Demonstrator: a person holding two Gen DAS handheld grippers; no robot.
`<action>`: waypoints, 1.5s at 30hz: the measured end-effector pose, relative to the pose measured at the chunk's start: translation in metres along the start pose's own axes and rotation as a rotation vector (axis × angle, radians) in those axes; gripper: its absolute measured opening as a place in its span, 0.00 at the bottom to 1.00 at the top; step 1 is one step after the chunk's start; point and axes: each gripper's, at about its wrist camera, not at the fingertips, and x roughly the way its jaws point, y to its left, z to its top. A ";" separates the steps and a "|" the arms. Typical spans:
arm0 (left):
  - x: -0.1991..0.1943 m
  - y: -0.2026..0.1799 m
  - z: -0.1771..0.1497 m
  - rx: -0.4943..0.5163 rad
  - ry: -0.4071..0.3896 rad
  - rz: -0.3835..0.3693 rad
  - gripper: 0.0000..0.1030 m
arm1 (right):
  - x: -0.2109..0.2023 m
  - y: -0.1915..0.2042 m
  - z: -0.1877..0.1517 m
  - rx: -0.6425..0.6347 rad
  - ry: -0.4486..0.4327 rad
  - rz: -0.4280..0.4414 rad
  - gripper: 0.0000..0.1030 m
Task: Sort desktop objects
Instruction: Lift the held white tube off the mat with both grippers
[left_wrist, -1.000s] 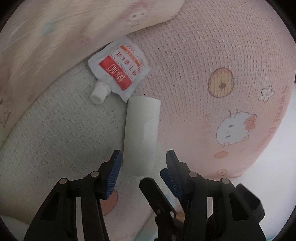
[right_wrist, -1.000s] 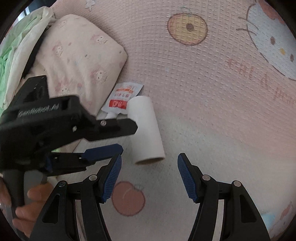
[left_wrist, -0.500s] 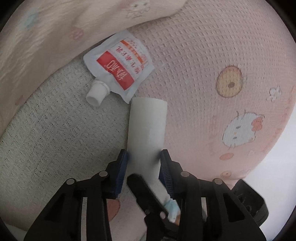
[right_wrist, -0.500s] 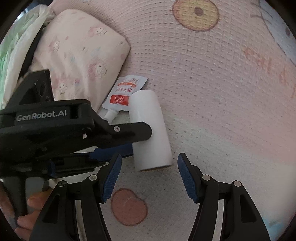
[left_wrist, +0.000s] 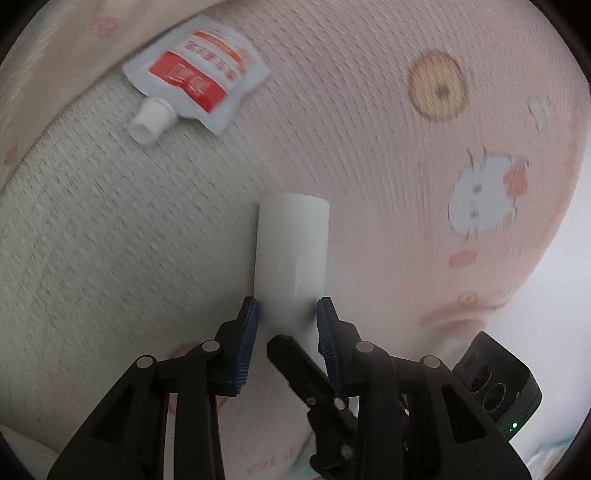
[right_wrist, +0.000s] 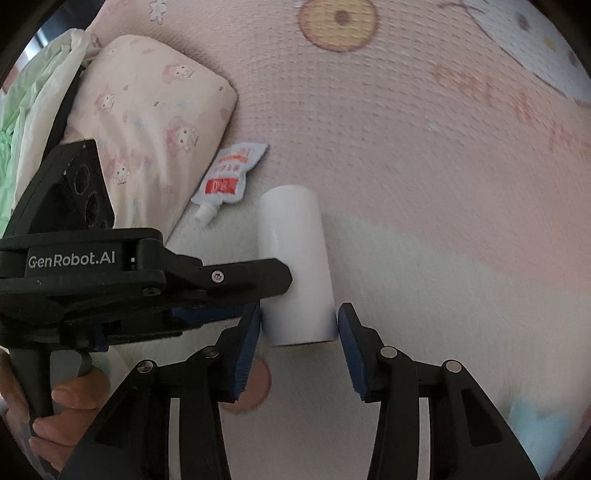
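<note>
White and smooth, the paper roll (left_wrist: 291, 254) lies on its side on a pink waffle-weave blanket (left_wrist: 369, 110) printed with cartoon cats and doughnuts. The left gripper (left_wrist: 288, 314) has just been closing; its blue fingers (left_wrist: 248, 325) now press both sides of the roll's near end. In the right wrist view the same left gripper (right_wrist: 258, 291) reaches in from the left, and the right gripper (right_wrist: 299, 321) straddles the roll's open end, having just been closing too. Its left finger (right_wrist: 251, 325) sits at the roll's edge, while a thin gap seems to remain at the other finger, so no firm grip shows there.

A small spouted pouch (left_wrist: 195, 77) with a red label lies beyond the roll, apart from it. Only the right wrist view shows the pink patterned pillow (right_wrist: 147, 122) whole, just beside the pouch, along with pale green bedding (right_wrist: 33, 110) at the far left and a person's hand (right_wrist: 70, 406) on the left gripper's handle. Only the left wrist view shows the right gripper's camera housing (left_wrist: 495, 384) at lower right.
</note>
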 end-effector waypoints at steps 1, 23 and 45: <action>0.001 -0.003 -0.004 0.019 0.003 0.010 0.35 | -0.002 0.000 -0.004 0.001 0.001 -0.007 0.40; 0.012 -0.036 -0.112 0.301 0.083 0.110 0.35 | -0.053 -0.018 -0.097 0.132 0.024 -0.049 0.39; 0.006 -0.004 -0.099 0.097 0.082 -0.019 0.47 | -0.049 -0.014 -0.103 0.138 0.098 -0.053 0.40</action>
